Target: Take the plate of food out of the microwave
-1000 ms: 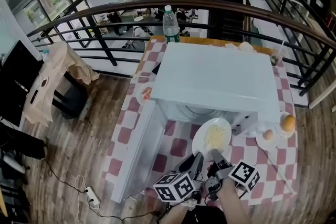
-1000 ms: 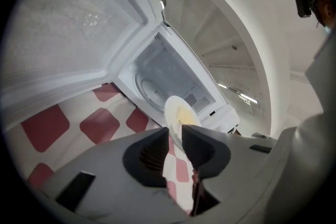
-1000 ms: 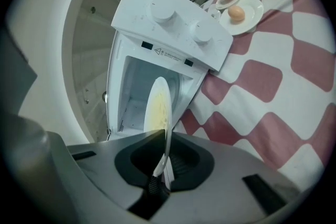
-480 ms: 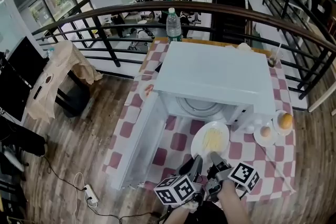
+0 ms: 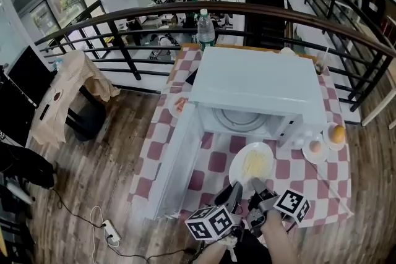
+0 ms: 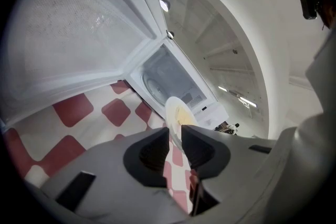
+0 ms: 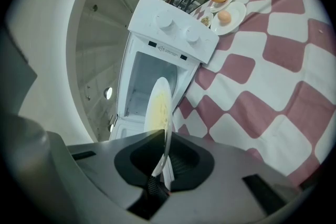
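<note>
Head view, looking steeply down: a white microwave (image 5: 257,93) stands on a table covered with a red-and-white checked cloth (image 5: 213,164), its door (image 5: 179,170) swung fully open to the left and its glass turntable (image 5: 238,119) bare inside the cavity. The plate of food (image 5: 250,165), white with a pale yellow heap at its centre, lies outside the oven, just near of the open cavity and over the cloth; whether it rests on the cloth or is lifted clear cannot be told. The left gripper (image 5: 235,190) and the right gripper (image 5: 257,185) meet the plate side by side at its near rim. Left gripper view: the jaws stand narrow with the plate rim (image 6: 178,113) between them, gripping it; the door (image 6: 68,34) fills the upper left. Right gripper view: the jaws are closed on the plate's thin edge (image 7: 157,107), with the oven's control knobs (image 7: 178,29) beyond. To the right of the microwave sit two small saucers, one bearing an egg (image 5: 315,146), the other an orange (image 5: 337,133). A water bottle (image 5: 205,28) stands at the table's far edge, before a dark railing (image 5: 124,18).
</note>
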A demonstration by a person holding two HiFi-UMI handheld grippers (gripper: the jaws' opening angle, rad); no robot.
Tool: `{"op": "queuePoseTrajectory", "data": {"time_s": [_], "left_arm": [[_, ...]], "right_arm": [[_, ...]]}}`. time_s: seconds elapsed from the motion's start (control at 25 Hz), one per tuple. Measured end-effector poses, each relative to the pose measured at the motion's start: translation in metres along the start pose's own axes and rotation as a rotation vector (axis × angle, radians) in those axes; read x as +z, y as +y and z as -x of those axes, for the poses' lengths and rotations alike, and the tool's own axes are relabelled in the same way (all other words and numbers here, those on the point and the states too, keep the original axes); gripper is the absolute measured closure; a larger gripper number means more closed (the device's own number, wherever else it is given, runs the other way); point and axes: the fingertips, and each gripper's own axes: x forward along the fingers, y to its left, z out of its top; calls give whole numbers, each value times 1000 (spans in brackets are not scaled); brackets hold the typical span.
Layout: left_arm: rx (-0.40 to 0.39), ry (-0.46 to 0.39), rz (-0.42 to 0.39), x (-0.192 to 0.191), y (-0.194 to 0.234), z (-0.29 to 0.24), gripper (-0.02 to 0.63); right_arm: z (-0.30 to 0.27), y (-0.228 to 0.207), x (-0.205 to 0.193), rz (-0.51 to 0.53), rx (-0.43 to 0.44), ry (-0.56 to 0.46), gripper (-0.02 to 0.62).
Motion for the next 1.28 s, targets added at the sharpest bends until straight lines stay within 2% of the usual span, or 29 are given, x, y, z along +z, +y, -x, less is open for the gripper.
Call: {"op": "queuePoseTrajectory", "data": {"time_s": [0.48,1.28], "left_arm": [[-24,24,-26,0,-5,14,523],[-13,0,-29,6,-10,10,523]], "right_arm": [[12,3,-11,-49,-2,-37,563],[9,7,-5,-46,-2,-24,563]]}}
